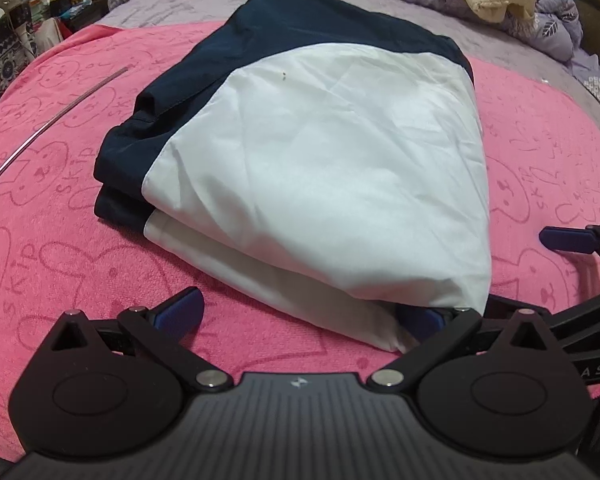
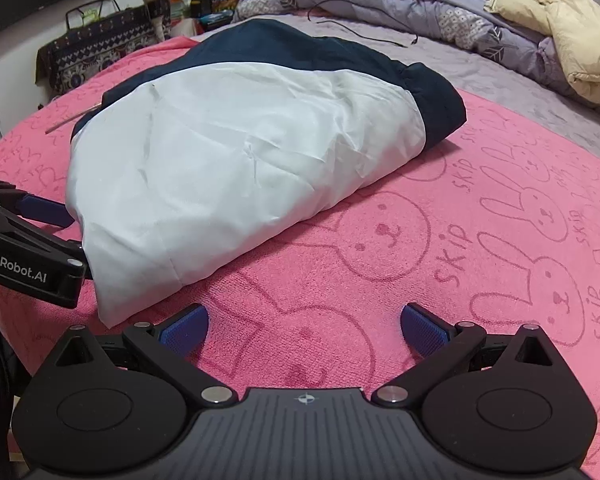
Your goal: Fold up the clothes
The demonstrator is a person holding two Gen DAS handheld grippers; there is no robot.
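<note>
Folded white-and-navy fabric garment [image 1: 316, 168] lying mid pink bunny-print towel [image 1: 60, 264] on bed, left gripper [image 1: 300, 316] jaws spread at its near white corner, right gripper [image 2: 304, 328] jaws spread over bare towel beside.

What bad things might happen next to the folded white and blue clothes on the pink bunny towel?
1. The left claw is open, with one pad tucked under the puffy near corner of the folded white and navy garment; pulling out fast might flip the fold open.
2. The thin metal rod lies loose on the pink bunny towel beside the garment and might snag.
3. The right claw is open and holds nothing, so it cannot steady the bundle.
</note>
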